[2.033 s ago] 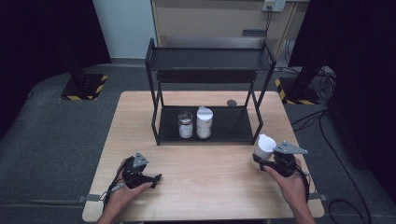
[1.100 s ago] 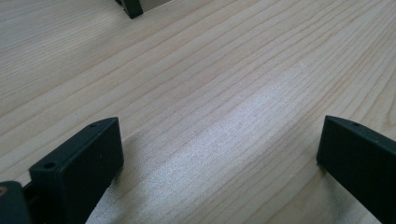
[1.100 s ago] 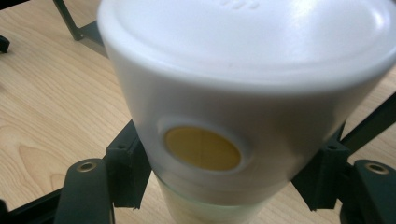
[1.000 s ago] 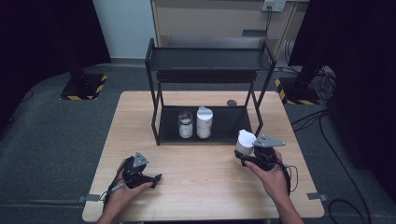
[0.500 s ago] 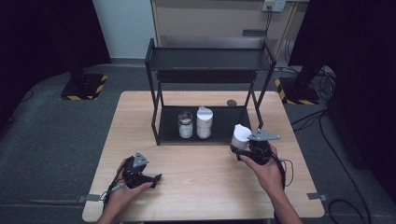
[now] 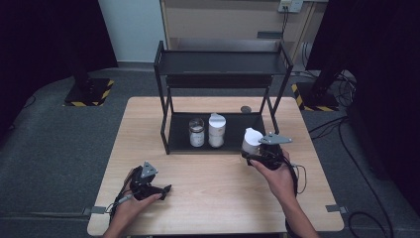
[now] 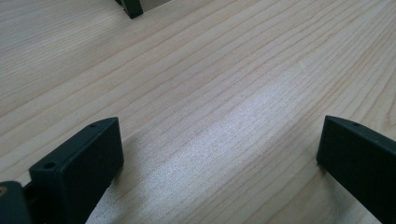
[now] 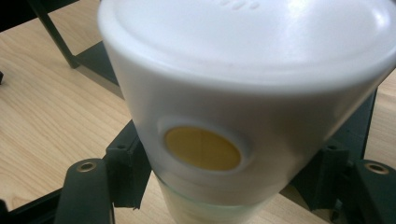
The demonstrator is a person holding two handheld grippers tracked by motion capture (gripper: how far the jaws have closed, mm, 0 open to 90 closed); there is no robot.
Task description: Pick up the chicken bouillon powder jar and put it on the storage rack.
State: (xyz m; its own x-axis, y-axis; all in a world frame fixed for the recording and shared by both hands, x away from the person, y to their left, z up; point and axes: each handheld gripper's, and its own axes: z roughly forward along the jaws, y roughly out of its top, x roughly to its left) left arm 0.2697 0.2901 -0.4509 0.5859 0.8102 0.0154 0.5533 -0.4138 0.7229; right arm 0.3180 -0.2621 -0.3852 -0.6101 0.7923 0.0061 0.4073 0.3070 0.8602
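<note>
the right tool [image 6: 253, 154] is clamping a white-lidded jar [image 6: 251, 140] just beside the black rack [image 6: 220, 63]. the left tool [image 6: 161, 191] is resting on the table [image 6: 218, 198], jaws standing apart.

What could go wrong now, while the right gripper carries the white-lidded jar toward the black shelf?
1. The right gripper holds the white-lidded jar close to the black shelf; the jar could strike the shelf's front right post.
2. Two jars already stand on the bottom tier: the clear jar and the white jar. A wide push inward might knock them.
3. The right gripper view shows the jar tilted between the jaws, so it may slip or land unevenly.
</note>
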